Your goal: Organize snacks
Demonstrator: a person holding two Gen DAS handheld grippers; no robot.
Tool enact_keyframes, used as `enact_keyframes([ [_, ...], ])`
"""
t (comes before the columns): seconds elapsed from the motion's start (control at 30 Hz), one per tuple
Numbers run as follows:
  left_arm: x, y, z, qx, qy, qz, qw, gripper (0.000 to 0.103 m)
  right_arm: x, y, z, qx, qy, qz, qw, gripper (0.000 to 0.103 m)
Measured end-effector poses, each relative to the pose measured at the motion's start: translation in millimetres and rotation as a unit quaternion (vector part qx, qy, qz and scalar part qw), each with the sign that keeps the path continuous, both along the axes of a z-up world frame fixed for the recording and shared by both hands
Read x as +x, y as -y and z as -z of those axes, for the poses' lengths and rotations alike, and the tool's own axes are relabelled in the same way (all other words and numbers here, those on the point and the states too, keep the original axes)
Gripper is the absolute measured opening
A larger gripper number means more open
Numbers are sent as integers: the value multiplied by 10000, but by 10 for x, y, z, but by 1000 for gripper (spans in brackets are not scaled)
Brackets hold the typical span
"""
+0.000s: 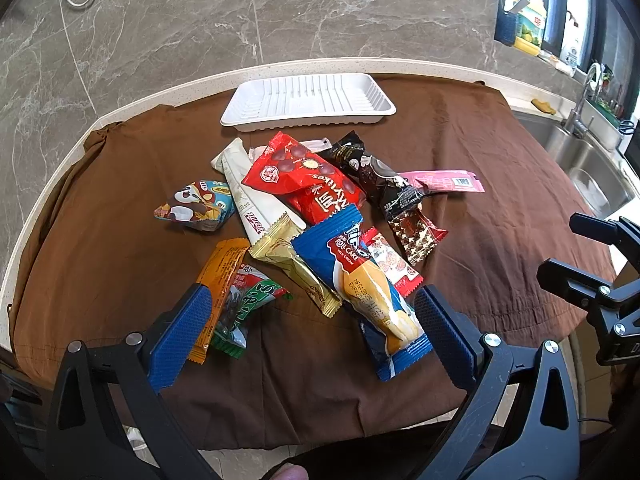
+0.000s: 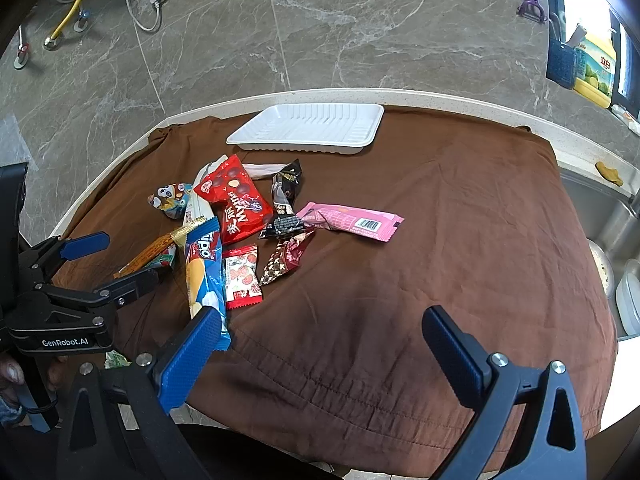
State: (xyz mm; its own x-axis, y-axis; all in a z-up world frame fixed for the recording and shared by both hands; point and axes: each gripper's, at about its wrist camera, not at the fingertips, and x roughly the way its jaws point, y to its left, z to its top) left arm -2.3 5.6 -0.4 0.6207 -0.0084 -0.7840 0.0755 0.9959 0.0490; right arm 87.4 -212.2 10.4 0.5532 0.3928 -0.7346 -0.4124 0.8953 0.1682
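Lying between hand-held gripper fingers: Tipo roll cake

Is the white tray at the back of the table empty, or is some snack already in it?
Empty. The white tray shows only its bare ribbed floor in both views; all snack packets lie on the brown cloth before it.

Glossy snack wrappers, matt brown cloth, ribbed plastic tray.
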Motion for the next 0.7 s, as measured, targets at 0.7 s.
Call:
enact_keyframes([
  [0.7, 5, 3, -16, 7, 13, -11, 10000, 103, 17, -4, -34, 117, 8, -24, 9999, 103],
])
